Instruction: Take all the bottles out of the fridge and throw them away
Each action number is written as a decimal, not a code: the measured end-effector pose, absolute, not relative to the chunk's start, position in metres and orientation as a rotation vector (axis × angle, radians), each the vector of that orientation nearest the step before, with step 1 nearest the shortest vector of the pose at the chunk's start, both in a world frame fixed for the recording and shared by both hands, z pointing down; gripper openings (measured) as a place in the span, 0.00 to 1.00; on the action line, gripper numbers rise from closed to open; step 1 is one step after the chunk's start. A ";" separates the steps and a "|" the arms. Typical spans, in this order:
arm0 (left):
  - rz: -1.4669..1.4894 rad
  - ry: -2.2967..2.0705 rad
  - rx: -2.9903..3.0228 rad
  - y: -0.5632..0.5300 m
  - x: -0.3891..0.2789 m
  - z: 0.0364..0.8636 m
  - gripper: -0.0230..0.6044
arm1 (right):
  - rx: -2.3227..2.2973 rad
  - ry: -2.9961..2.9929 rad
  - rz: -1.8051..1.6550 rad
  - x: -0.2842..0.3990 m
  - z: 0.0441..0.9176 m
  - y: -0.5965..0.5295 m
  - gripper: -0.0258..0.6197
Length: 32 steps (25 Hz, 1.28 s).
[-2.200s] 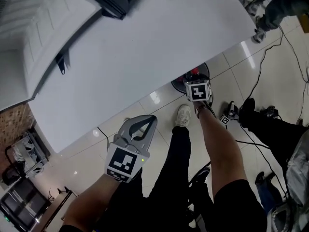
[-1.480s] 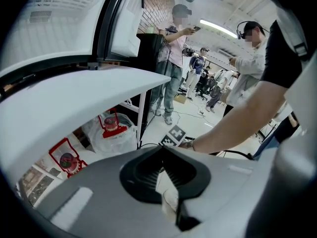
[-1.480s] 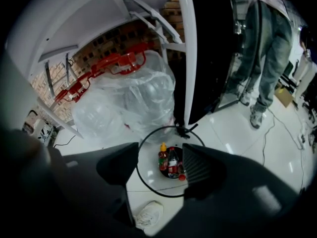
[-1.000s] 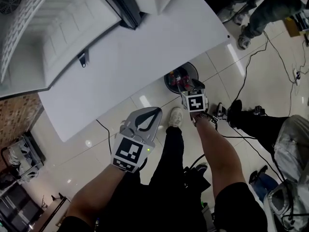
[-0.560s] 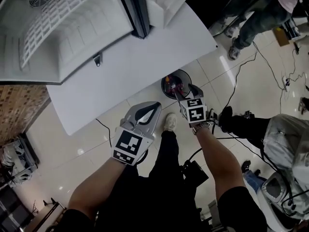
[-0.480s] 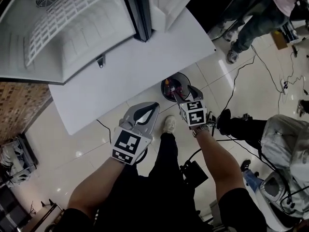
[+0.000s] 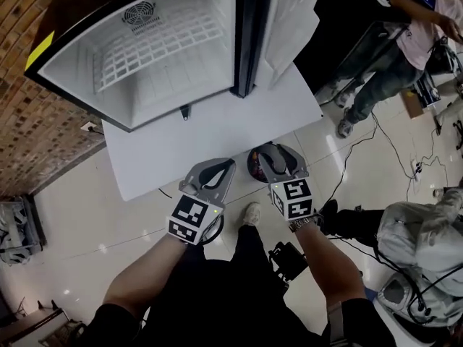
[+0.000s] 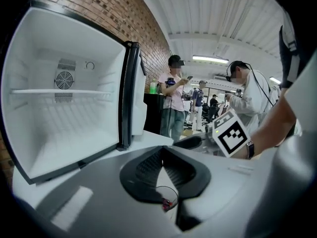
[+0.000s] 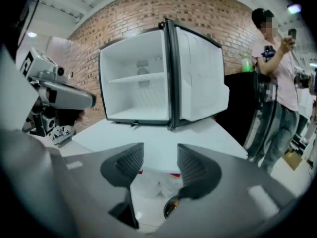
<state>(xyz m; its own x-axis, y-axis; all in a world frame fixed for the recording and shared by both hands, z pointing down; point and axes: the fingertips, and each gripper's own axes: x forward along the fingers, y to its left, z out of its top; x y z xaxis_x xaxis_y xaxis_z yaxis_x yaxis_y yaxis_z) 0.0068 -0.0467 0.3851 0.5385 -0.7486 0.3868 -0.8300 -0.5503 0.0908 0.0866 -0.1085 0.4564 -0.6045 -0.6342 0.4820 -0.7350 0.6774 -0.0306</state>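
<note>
The fridge (image 7: pixel 170 49) stands open on a white table (image 7: pixel 217 114); its white shelves (image 8: pixel 64 108) hold no bottle that I can see. My left gripper (image 7: pixel 231 163) hangs shut and empty near the table's front edge, its tips (image 8: pixel 162 151) touching. My right gripper (image 7: pixel 278 150) is beside it over a dark round bin (image 7: pixel 255 166) on the floor. Its jaws (image 9: pixel 160 155) are apart and closing, with nothing between them. Below them, crumpled clear plastic bottles (image 9: pixel 159 183) with red parts lie in the bin.
The fridge door (image 9: pixel 200 83) is swung wide to the right. A person in a pink shirt (image 7: pixel 423 20) stands at the far right and another in light clothes (image 7: pixel 427 230) is low at the right. Cables (image 7: pixel 362 150) run over the tiled floor.
The view has swung up, so the empty fridge interior now shows in full. Both grippers sit closer together at the table's front edge, the right one still over the bin.
</note>
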 end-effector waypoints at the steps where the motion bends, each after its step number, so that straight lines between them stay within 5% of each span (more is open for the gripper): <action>1: 0.438 -1.335 2.515 -0.045 0.001 0.379 0.04 | 1.056 -2.477 0.298 0.079 0.443 -0.105 0.37; 13: 0.314 -1.541 2.515 -0.016 -0.066 0.313 0.04 | 0.831 -2.718 -0.009 -0.016 0.302 -0.049 0.37; 32: 0.189 -1.789 2.547 0.011 -0.140 0.234 0.04 | 0.714 -2.851 -0.207 -0.105 0.224 -0.008 0.17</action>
<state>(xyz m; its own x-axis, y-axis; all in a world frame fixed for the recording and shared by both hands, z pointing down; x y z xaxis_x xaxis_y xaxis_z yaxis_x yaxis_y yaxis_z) -0.1404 0.0114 0.2336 0.3344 -0.9357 0.1122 -0.9385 -0.3415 -0.0508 -0.1049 -0.0077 0.2236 -0.8648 -0.4781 0.1537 -0.4509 0.8740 0.1813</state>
